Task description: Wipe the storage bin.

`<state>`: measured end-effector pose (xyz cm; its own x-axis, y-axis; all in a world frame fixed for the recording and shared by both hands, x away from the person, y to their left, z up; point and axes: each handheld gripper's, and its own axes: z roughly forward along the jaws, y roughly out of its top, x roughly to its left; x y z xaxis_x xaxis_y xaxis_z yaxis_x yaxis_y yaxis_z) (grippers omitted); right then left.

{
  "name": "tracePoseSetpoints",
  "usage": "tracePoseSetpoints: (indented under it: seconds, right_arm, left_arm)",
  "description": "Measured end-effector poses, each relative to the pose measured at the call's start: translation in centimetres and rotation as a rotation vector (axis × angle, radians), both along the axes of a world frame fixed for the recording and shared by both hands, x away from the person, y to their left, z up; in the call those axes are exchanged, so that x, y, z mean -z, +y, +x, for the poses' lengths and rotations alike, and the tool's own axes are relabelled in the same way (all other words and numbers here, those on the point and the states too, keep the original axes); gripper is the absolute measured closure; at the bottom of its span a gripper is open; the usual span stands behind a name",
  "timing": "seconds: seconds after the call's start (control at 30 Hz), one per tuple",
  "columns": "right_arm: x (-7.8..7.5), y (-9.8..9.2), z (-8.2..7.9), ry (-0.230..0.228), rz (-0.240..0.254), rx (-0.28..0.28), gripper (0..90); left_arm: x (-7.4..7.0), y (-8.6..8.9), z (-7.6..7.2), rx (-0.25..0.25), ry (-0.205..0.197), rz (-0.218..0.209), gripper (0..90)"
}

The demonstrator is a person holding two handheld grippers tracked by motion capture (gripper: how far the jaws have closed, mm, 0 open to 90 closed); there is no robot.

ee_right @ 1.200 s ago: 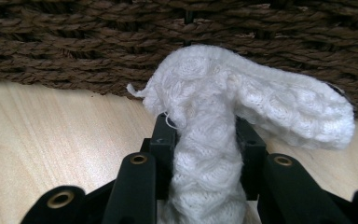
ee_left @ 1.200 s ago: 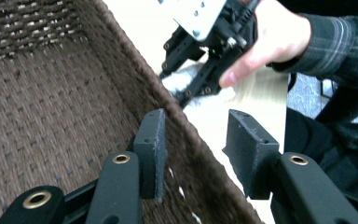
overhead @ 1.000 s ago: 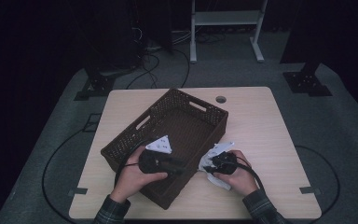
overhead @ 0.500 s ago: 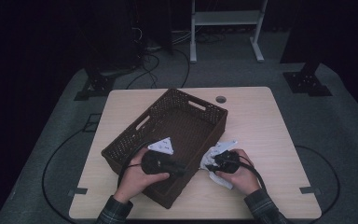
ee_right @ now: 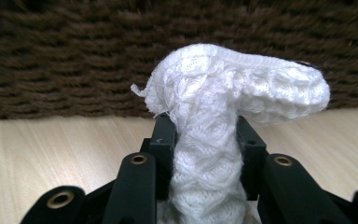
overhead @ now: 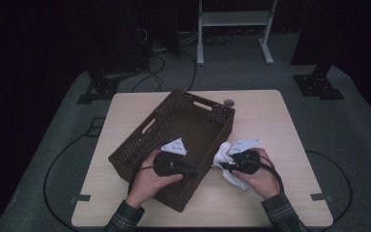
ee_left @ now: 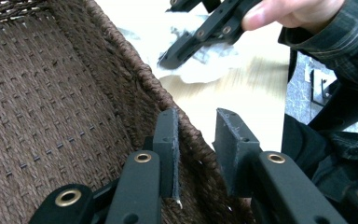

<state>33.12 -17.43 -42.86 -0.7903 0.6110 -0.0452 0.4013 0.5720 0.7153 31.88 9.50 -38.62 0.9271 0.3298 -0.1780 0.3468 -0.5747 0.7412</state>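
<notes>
No legible markings noted; right gripper (ee_right: pixel 204 140) pinches the white cloth (ee_right: pixel 223 93) beside the basket (overhead: pixel 140 140) near the table's front edge, left gripper (ee_left: pixel 196 135) having closed onto the basket's wall.

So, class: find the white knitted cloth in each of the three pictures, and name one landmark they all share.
High view: the white cloth lies right of centre, beside the basket, in the right gripper.
Left gripper view: top centre, on the table beyond the basket rim.
Right gripper view: centre, pinched between the jaws.
Shared landmark: the brown woven basket.
</notes>
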Motion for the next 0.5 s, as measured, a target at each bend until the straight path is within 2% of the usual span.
tracePoseSetpoints:
  seconds: [0.3,0.5]
  right_arm:
    - [-2.0,0.5,-1.0,-0.042,0.037,-0.036,66.5]
    - [-2.1,1.2,-1.1,-0.048,0.042,-0.050,66.5]
  left_arm:
    - [0.0,-0.1,0.0,-0.002,-0.001,0.000,69.7]
    - [0.0,-0.1,0.0,-0.002,0.000,0.000,69.6]
